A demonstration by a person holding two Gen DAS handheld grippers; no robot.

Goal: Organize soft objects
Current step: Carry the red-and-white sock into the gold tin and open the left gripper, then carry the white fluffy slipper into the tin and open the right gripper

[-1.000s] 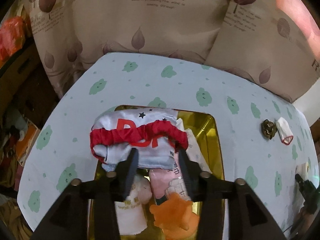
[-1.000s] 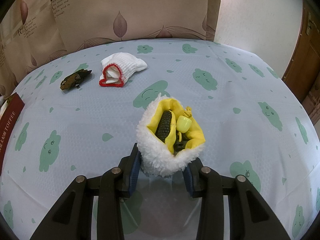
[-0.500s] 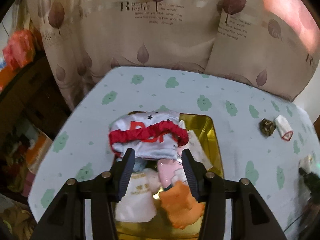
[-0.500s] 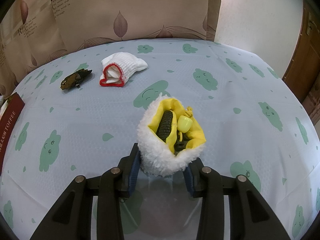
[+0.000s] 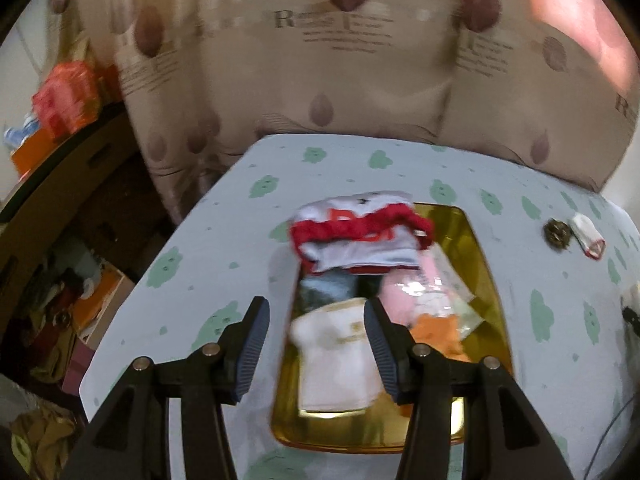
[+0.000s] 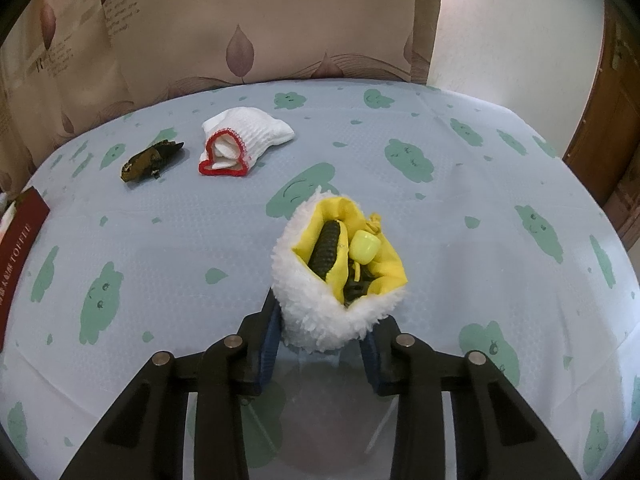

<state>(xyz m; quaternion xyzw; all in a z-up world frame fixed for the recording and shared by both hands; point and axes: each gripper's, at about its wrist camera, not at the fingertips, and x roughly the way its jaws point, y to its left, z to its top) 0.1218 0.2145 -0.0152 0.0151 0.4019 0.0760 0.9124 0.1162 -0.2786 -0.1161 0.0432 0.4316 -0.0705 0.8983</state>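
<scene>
A table covered in a pale blue cloth [image 6: 460, 208] printed with green clouds. In the right wrist view, a white sock with red trim [image 6: 240, 146] and a dark brown object [image 6: 150, 159] lie upper left; a dark red box [image 6: 18, 256] sits at the left edge. In the left wrist view, a gold tray [image 5: 486, 292] rests at centre.

L gripper [image 5: 316, 320] | blk arms | blue ribbed pads, maybe rubber | silver screws

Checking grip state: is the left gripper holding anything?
No: the left gripper is open above the gold tray, nothing between its fingers.
</scene>
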